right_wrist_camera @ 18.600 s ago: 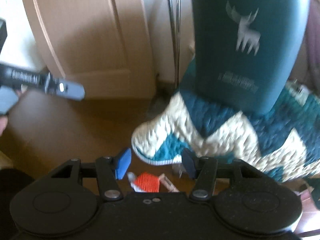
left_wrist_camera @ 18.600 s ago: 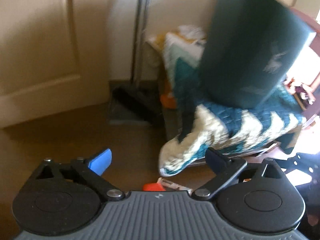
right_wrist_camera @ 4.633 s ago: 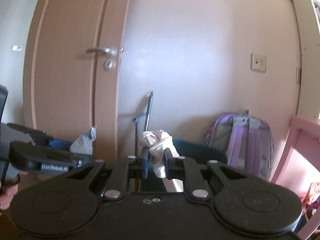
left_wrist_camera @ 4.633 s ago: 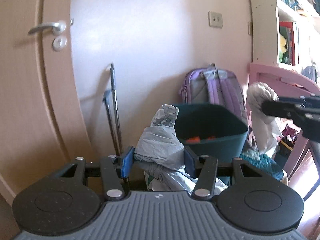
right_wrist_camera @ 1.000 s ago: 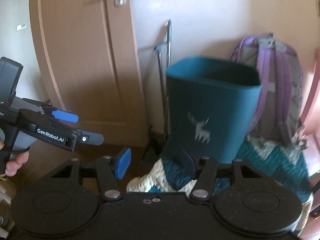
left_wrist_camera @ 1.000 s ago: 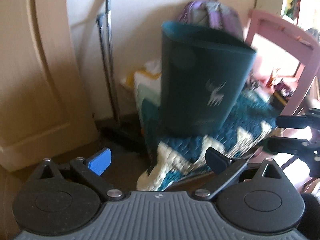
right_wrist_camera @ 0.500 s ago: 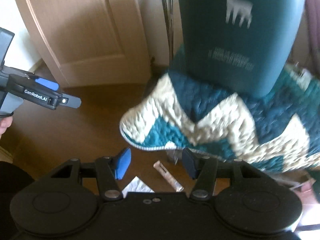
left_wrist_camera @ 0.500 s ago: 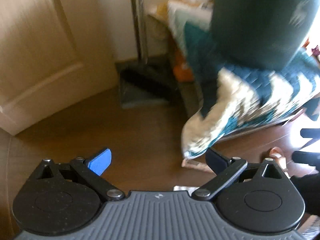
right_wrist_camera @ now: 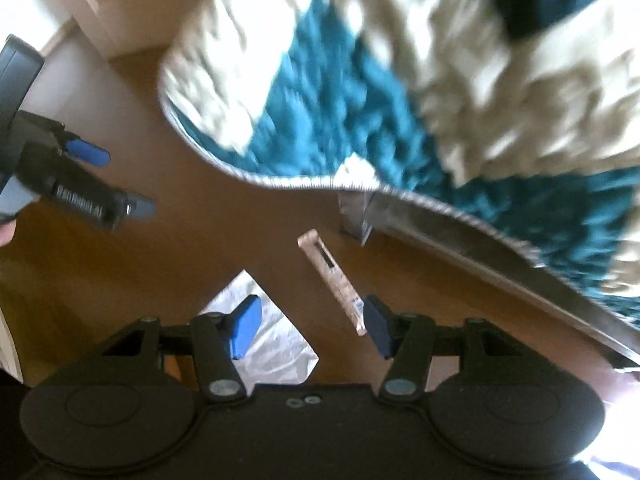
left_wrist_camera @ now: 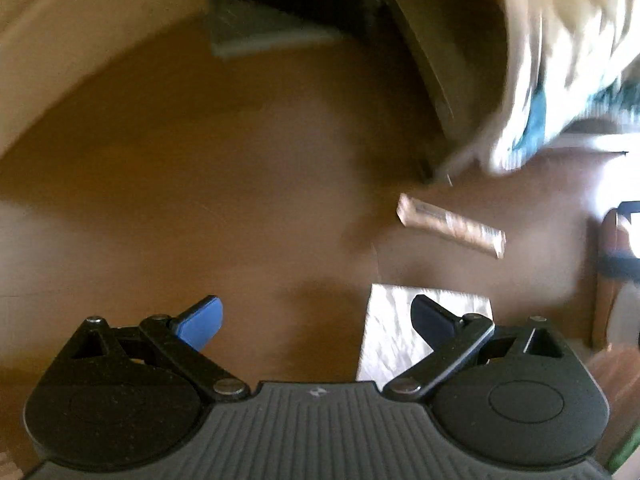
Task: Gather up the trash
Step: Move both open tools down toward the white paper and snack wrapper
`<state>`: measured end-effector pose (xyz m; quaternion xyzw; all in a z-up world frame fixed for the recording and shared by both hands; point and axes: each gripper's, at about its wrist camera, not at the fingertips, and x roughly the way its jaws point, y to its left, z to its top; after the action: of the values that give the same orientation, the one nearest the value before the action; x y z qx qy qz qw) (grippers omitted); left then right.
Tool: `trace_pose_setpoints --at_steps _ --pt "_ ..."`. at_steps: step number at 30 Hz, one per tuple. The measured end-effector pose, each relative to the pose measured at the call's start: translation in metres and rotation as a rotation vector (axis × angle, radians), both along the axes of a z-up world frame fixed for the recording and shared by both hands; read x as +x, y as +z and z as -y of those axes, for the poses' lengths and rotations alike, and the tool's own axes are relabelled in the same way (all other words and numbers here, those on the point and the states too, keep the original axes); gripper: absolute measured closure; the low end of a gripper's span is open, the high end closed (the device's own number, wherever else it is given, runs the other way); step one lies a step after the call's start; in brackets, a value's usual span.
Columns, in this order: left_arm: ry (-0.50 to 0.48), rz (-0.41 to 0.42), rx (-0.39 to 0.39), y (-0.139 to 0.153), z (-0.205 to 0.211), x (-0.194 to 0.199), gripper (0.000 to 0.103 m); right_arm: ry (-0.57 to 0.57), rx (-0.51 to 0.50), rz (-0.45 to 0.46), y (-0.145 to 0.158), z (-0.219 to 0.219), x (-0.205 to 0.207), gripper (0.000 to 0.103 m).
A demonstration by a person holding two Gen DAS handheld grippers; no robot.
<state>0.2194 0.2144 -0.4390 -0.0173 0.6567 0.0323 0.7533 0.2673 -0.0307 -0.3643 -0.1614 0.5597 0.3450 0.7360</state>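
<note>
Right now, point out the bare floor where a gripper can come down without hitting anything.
The widest bare floor lies between the door, the dustpan and the white sheet. It is crowded beside the blanket edge: the long wrapper and the sheet lie close together there, with only a narrow strip of floor between them.

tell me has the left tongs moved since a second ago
Yes. The left tongs dropped toward the floor: the blanket edge has slid to the top right, and the white wrapper on the wooden floor now sits by the fingers.
</note>
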Motion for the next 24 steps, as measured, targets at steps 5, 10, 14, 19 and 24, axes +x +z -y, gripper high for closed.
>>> trace_pose_setpoints --at_steps 5,10,14,19,24 --pt "-0.129 -0.097 -0.009 -0.062 0.027 0.001 0.002 0.023 -0.079 -0.063 -0.056 -0.012 0.015 0.047" --pt "-0.158 -0.14 -0.062 -0.106 0.041 -0.004 0.002 0.078 -0.141 -0.093 -0.105 -0.025 0.025 0.047" --pt "-0.204 -0.149 -0.057 -0.134 0.054 -0.005 0.002 0.109 -0.154 -0.115 -0.135 -0.034 0.03 0.047" --pt "-0.246 -0.132 -0.051 -0.152 0.067 -0.007 0.002 0.16 -0.175 -0.103 -0.163 -0.053 0.038 0.047" --pt "-0.285 -0.134 -0.056 -0.163 0.078 -0.011 0.002 0.193 -0.165 -0.1 -0.175 -0.065 0.043 0.047"
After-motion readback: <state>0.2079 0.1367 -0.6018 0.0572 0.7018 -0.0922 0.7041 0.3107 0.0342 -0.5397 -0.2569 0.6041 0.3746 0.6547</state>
